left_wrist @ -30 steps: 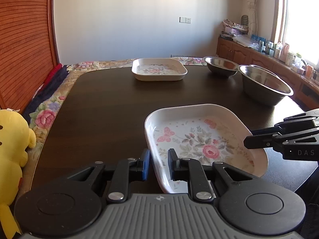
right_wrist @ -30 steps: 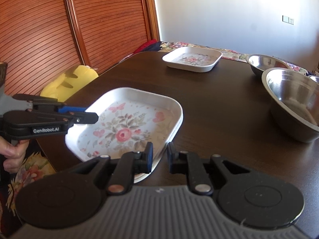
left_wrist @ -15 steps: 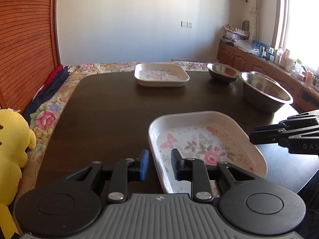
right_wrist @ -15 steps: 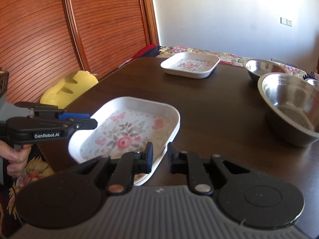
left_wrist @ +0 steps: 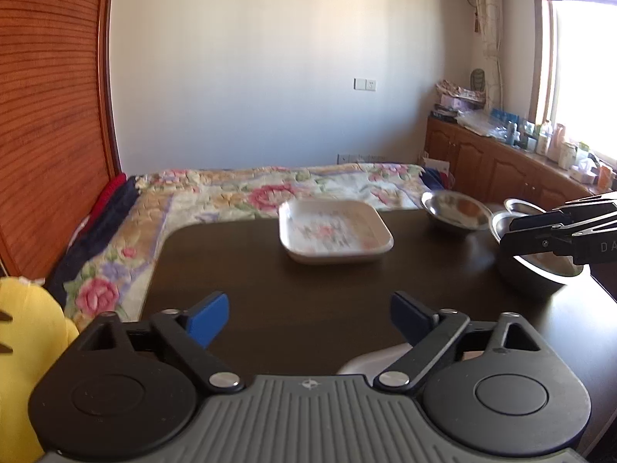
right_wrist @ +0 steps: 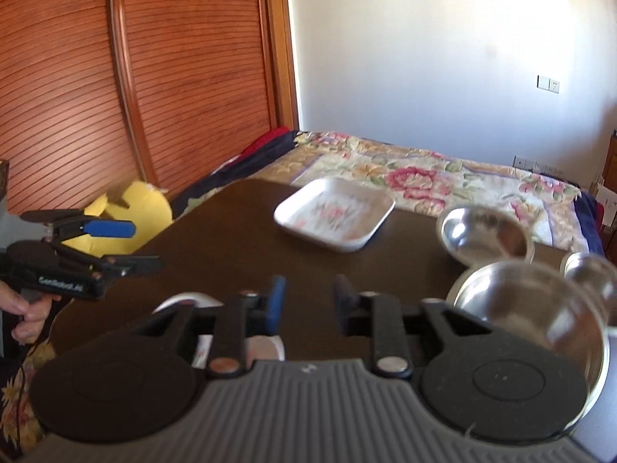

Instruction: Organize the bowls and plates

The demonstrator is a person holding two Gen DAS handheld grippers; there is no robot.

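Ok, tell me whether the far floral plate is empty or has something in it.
Empty, as far as shows. The far floral plate sits flat on the dark table, and only its printed flowers show inside, though motion blur softens the detail.

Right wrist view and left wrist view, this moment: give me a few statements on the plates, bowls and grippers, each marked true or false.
1. The floral plate at the far end of the table has a steel bowl stacked in it. False: nothing lies in it; the bowl stands beside it.
2. The left gripper is clamped on a plate rim. False: its jaws are opening, with nothing between them.
3. Three steel bowls show in the right wrist view. True.
4. The right gripper has nothing between its jaws. True; they are opening.
5. A yellow plush toy sits beyond the table's left edge. True.
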